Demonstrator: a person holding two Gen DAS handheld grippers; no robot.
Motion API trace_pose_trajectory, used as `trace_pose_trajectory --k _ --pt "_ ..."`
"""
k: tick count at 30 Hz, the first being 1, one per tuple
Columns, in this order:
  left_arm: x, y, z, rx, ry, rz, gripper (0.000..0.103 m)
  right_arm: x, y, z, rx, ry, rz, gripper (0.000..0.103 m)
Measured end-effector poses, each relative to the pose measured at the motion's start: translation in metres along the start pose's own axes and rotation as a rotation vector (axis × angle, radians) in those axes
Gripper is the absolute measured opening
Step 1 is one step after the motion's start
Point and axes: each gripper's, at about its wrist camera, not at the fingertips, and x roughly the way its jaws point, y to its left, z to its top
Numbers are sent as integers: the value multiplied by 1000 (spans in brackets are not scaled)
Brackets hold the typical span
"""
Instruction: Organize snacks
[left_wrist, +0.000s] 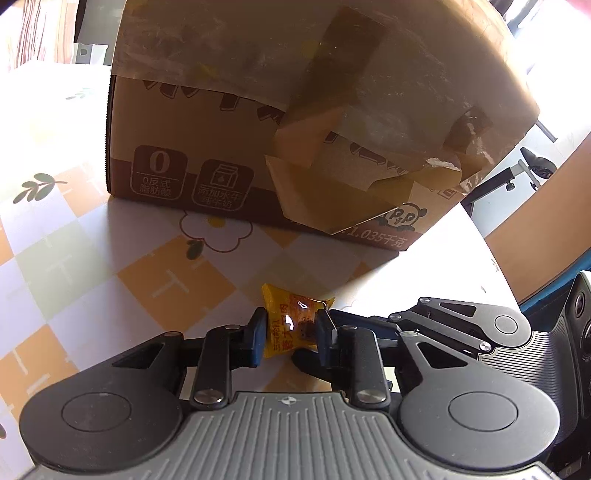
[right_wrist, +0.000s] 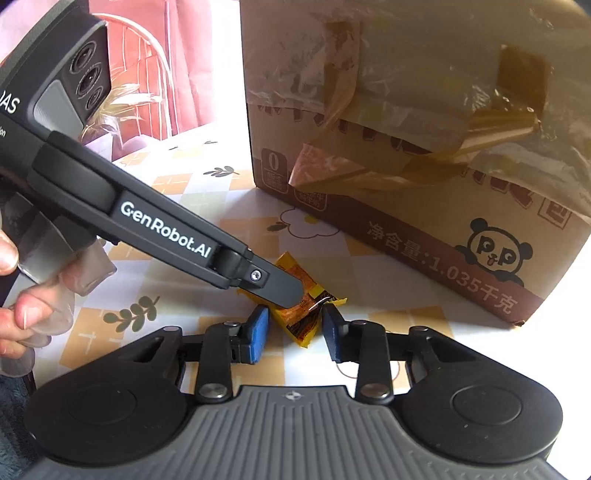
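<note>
The box (left_wrist: 258, 122) – taped cardboard with a panda print – fills the back of both views and stands on the table (left_wrist: 74, 258), which wears a checked cloth with flowers. In front of it, near its lower edge but apart from it, is the 1 snack in play: a small yellow packet (left_wrist: 291, 325). From the left wrist view, the left hand-held gripper (left_wrist: 290, 332) has its 2 pads pressed against the packet's sides, so it is clamped on the snack. From the right wrist view, the right hand-held gripper (right_wrist: 293, 328) sits just behind the same packet (right_wrist: 299, 326) with its jaws narrowly parted, 1 on either side and not visibly touching it – so it holds nothing. Whether the packet rests on the cloth or is lifted slightly, I cannot tell. The step in hand looks like picking up this packet for sorting; the next move likely calls for lifting it clear and carrying it to wherever the snacks go, perhaps the box, whose opening is not in view.
</note>
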Motion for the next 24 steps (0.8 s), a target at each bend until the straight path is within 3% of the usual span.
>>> trace_pose_trajectory --k 9,13,16,24 --pt "-14 -3 4 5 -19 -28 23 -7 -1 1 37 -24 5 29" --pt "-30 -15 11 45 -62 -59 21 -23 -2 11 26 -71 -5 25" --pt "-46 -24 22 59 -111 -81 16 -36 2 24 -14 -103 -10 11" --pt "-78 -45 48 114 -207 -120 14 -73 4 57 -69 -206 -78 9"
